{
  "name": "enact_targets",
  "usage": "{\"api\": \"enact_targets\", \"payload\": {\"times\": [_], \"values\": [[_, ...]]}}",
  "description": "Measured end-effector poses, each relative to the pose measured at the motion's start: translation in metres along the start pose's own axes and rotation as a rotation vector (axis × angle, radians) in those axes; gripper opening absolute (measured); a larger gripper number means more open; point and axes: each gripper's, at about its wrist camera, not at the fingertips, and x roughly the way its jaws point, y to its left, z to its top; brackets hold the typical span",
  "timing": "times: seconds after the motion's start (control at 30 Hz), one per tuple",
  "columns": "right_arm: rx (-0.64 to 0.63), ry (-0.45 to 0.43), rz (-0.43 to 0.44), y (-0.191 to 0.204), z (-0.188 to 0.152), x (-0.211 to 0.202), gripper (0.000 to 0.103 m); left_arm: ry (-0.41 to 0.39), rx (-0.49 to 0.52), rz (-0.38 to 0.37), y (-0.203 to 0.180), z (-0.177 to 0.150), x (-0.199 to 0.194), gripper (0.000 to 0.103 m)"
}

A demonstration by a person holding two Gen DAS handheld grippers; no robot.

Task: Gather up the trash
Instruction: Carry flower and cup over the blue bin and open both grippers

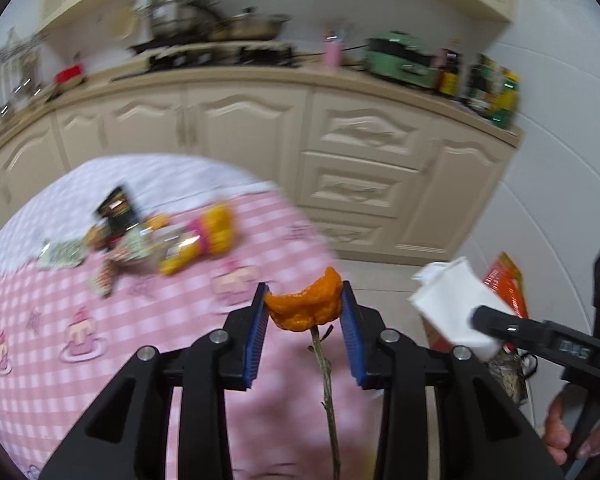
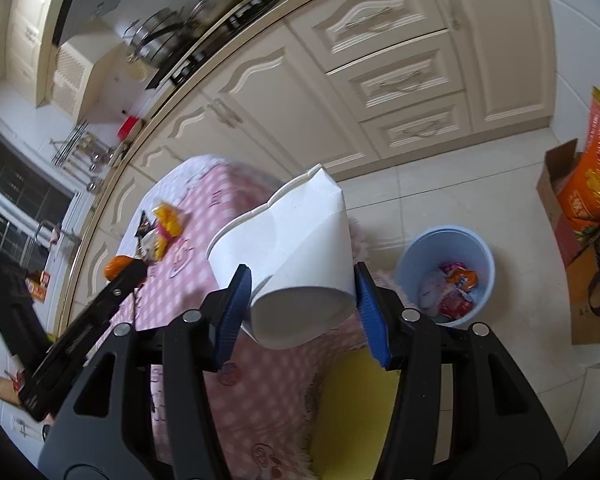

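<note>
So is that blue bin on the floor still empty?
No, the blue bin already holds several colourful wrappers at its bottom.

left hand-held gripper [image 1: 305, 300] clamped, right hand-held gripper [image 2: 302, 280] clamped

My left claw [image 1: 305, 302] is matte black plastic with ribbed blue pads [image 1: 260, 336] lining its two fingers and round silver screws at the finger joints. My right claw [image 2: 302, 288] is built the same: black angular arms with triangular cut-outs, blue ribbed pads, silver screws.
</note>
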Motion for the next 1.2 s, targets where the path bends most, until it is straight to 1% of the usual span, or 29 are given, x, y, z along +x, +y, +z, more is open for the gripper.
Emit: {"api": "enact_targets", "payload": {"times": [0.03,0.17,0.27,0.47,0.67,0.73,0.77,0.8,0.83,0.87,0.9,0.93,0.97,1.03,1.1,1.2], "values": [[0.009,-0.008,-0.005,-0.007,0.000,-0.004,0.052,-0.001,0.024,-0.032,-0.015,0.001,0.001,0.034],[0.061,-0.042,-0.045,-0.041,0.004,-0.022,0.052,0.017,0.076,-0.110,-0.060,-0.001,0.011,0.034],[0.105,-0.060,-0.081,-0.068,0.005,-0.035,0.052,0.068,0.102,-0.163,-0.092,-0.005,0.027,0.034],[0.169,-0.088,-0.146,-0.117,0.006,-0.055,0.052,0.160,0.113,-0.184,-0.139,-0.014,0.071,0.034],[0.204,-0.081,-0.196,-0.149,0.010,-0.056,0.052,0.218,0.105,-0.167,-0.169,-0.019,0.122,0.035],[0.209,-0.073,-0.203,-0.155,0.012,-0.052,0.052,0.252,0.116,-0.150,-0.177,-0.021,0.143,0.035],[0.209,-0.069,-0.207,-0.158,0.013,-0.051,0.052,0.261,0.125,-0.132,-0.178,-0.023,0.153,0.035],[0.209,-0.067,-0.213,-0.160,0.014,-0.049,0.052,0.262,0.140,-0.121,-0.180,-0.024,0.162,0.038],[0.208,-0.063,-0.216,-0.160,0.015,-0.046,0.052,0.267,0.161,-0.122,-0.181,-0.024,0.171,0.039],[0.208,-0.058,-0.217,-0.160,0.016,-0.043,0.052,0.284,0.178,-0.115,-0.180,-0.025,0.177,0.044],[0.208,-0.050,-0.213,-0.161,0.017,-0.039,0.052,0.304,0.185,-0.092,-0.177,-0.025,0.183,0.056],[0.209,-0.039,-0.209,-0.162,0.019,-0.034,0.052,0.317,0.169,-0.057,-0.172,-0.025,0.188,0.059],[0.209,-0.030,-0.207,-0.162,0.020,-0.030,0.052,0.314,0.149,-0.053,-0.167,-0.025,0.188,0.061],[0.207,-0.016,-0.204,-0.162,0.022,-0.023,0.052,0.312,0.109,-0.078,-0.157,-0.023,0.185,0.061],[0.196,-0.004,-0.197,-0.159,0.026,-0.015,0.052,0.315,0.102,-0.058,-0.154,-0.019,0.181,0.061],[0.164,0.017,-0.212,-0.151,0.033,0.002,0.052,0.295,0.107,-0.021,-0.149,-0.015,0.168,0.061]]}}
